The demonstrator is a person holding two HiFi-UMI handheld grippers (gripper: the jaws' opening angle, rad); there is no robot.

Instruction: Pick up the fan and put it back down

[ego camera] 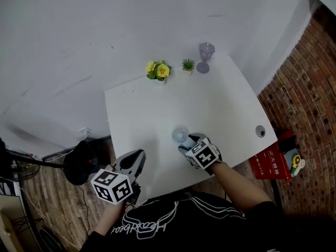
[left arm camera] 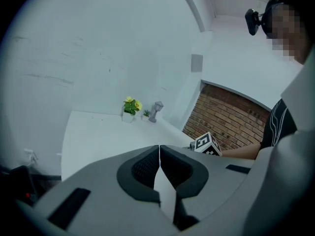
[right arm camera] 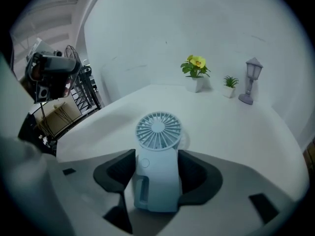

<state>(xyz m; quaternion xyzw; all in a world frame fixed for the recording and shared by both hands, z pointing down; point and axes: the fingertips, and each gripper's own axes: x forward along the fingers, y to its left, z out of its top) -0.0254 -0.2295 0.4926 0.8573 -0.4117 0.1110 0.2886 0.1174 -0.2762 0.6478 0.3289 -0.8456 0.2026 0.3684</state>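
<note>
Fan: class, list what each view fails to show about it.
Head view: the right gripper covers the handle of the fan; only its round head shows.
Right gripper view: the gripper's body blocks the table beneath the fan, so whether it rests there is unclear.
Left gripper view: no fan, only the right gripper's marker cube.

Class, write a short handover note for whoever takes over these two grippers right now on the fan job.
The left gripper is shut and empty, by the front-left corner of the table.
The right gripper is closed on the body of the fan, pads against both sides.
The fan is near the table's front edge, seemingly not lifted yet.
Done: the grasp. To do: lift, set back down, release.
</note>
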